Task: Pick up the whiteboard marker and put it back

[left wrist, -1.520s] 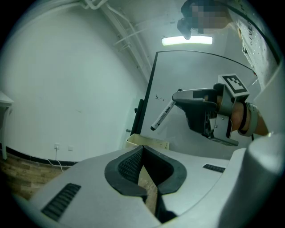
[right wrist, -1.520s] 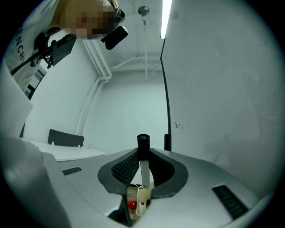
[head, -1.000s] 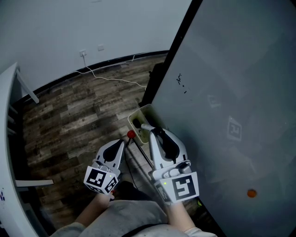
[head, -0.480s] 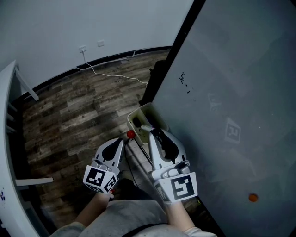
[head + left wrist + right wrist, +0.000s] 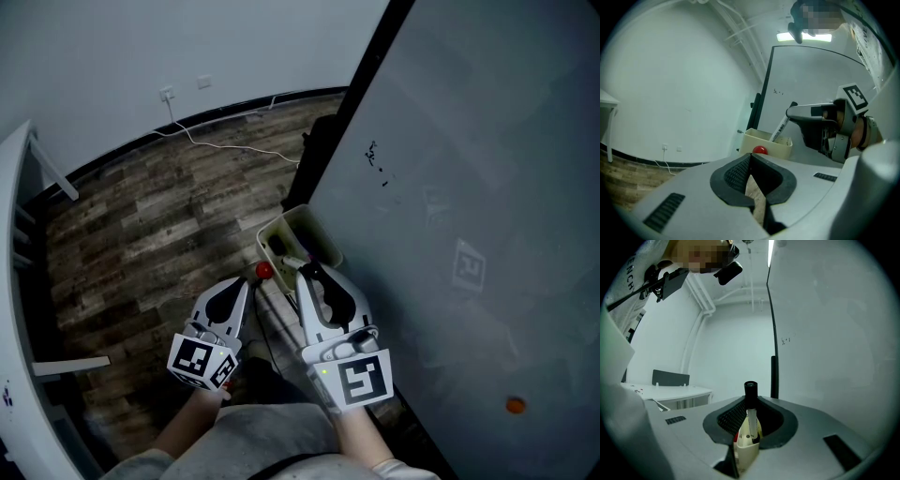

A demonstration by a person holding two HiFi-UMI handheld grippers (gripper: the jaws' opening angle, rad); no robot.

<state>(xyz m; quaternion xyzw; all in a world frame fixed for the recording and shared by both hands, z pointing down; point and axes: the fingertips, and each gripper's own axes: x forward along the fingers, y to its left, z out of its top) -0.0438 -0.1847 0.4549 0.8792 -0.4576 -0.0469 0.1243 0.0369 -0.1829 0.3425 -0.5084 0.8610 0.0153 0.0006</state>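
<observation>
The whiteboard marker [image 5: 750, 391], white with a black cap, stands between the jaws of my right gripper [image 5: 749, 404], which is shut on it. In the left gripper view the marker [image 5: 780, 126] slants from the right gripper [image 5: 790, 112] down into a beige holder box [image 5: 768, 144] on the whiteboard's edge. In the head view the right gripper [image 5: 302, 270] sits just over that holder [image 5: 309, 230]. My left gripper [image 5: 247, 282] hangs to the left, shut with nothing in it, its tips [image 5: 749, 157] near a red ball [image 5: 760, 150].
The grey whiteboard [image 5: 469, 187] fills the right side, with an orange magnet [image 5: 513, 405] low on it. A white desk [image 5: 14, 234] runs along the left. A white cable [image 5: 234, 150] lies on the wood floor near the wall.
The right gripper with the marker has edged slightly nearer the holder. The left gripper has hardly moved.
</observation>
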